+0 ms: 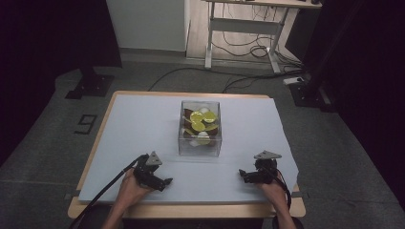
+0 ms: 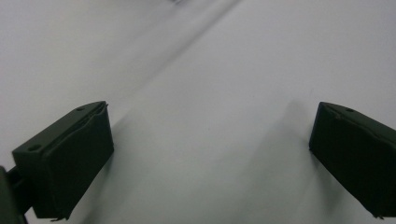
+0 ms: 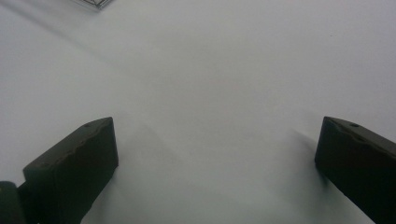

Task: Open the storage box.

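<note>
Nearest the person, the high view shows two hands at the front edge of the desk (image 1: 143,114), each holding one gripper low over the pale sheet (image 1: 248,119) that covers it. The left gripper (image 1: 165,182) points toward the middle of the desk, and the right gripper (image 1: 242,174) points back toward it; the two are well apart. At that range their fingers are small and dark and hard to read.

The two gripper views settle it. In the left gripper view, the left gripper (image 2: 210,154) has its two black fingers (image 2: 70,158) spread wide with bare sheet between them. In the right gripper view, the right gripper (image 3: 217,163) likewise has its fingers (image 3: 74,168) spread wide over bare sheet, and a corner of the clear box (image 3: 95,3) is cut off at the top edge.

Farther off in the high view, one clear box (image 1: 200,129) stands at the middle of the desk, apart from both grippers. It holds yellow-green round pieces (image 1: 197,125), about three, among brown and white bits too small to count. Beyond the desk, cables (image 1: 248,47) lie on the floor.
</note>
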